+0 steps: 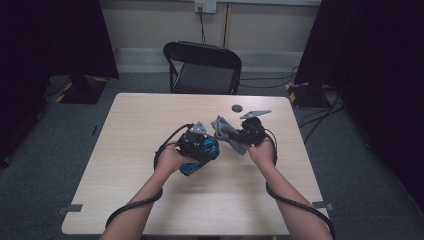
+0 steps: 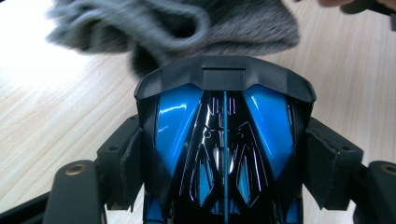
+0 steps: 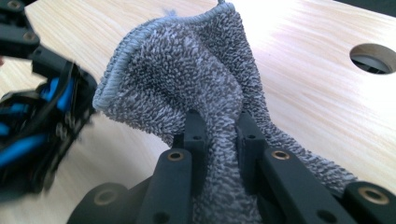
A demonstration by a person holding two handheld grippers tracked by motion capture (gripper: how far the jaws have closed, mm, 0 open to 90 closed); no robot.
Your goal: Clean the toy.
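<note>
The right gripper (image 3: 218,135) is clenched on a grey terry cloth (image 3: 187,79), its jaws pinching a bunched fold. The left gripper (image 2: 224,154) grasps a blue and black toy car (image 2: 224,140) across its sides. Both are held above the middle of the table (image 1: 150,120), just beside each other. A round cable hole (image 1: 236,108) lies near the far edge.

Rough grey terry cloth (image 3: 187,79), glossy blue-and-black plastic toy (image 2: 224,154), matt pale wood-grain table (image 1: 150,130)
</note>
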